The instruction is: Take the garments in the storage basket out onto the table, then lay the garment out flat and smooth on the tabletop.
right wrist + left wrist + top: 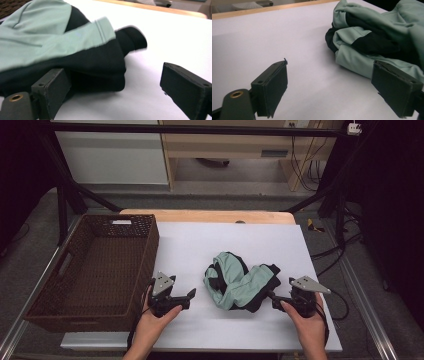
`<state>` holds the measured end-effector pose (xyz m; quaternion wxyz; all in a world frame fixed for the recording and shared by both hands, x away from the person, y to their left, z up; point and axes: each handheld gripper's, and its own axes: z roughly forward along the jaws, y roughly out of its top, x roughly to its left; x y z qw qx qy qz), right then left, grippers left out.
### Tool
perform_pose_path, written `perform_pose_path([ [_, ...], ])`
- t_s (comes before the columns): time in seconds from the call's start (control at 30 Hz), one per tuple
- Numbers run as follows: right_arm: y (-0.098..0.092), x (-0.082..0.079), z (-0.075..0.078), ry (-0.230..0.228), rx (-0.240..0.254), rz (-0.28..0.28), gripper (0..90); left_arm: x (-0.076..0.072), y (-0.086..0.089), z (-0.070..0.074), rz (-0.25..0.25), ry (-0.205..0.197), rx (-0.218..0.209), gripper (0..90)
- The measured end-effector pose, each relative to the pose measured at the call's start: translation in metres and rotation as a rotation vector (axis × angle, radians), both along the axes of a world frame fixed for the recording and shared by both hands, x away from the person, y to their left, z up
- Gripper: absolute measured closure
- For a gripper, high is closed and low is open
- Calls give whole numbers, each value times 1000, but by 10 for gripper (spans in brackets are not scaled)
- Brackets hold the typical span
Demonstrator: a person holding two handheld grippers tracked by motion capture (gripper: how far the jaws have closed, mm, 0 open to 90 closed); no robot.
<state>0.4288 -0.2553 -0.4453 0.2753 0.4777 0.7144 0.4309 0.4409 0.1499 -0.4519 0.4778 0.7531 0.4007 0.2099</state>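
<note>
At the far left of the table, in the high view, stands a brown wicker basket (145, 251), its long side running from near to far. Just right of its near corner a hand holds the left gripper (191, 295), jaws apart and pointing right over bare white tabletop (200, 245). The garment (241, 281) lies in the middle of the table toward the near edge, well apart from the basket, with the right gripper (270, 295) at its right end, held by the other hand.

The left gripper view adds what the high view cannot: the two black jaws stand wide with only table surface between them, and the garment (377, 37) lies beyond them to the right, close past the right-hand jaw. The right gripper view shows its jaws likewise apart; the garment (62, 52) lies partly into the gap, its dark lower fold against the left-hand jaw, while the other jaw stands clear over white table. Whether that left pad presses the cloth I cannot tell.

The garment is a crumpled, loosely bundled piece in pale mint green with black panels. A stitched green hem shows in the right gripper view, beside a black rounded end poking out to the right.
</note>
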Motion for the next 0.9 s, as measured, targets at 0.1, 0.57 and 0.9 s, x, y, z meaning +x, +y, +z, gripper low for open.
perform_pose_path([
  [0.1, -2, -1, 3, -26, -8, -44, 85, 0, -1, -3, -1, 6, 10, 138],
  [0.57, -3, -13, 20, -84, 26, -46, 126, -1, -3, -6, -2, 7, 18, 146],
  [0.9, 29, -15, 27, -49, -23, 56, 246, -3, -13, -11, -34, 16, 46, 148],
])
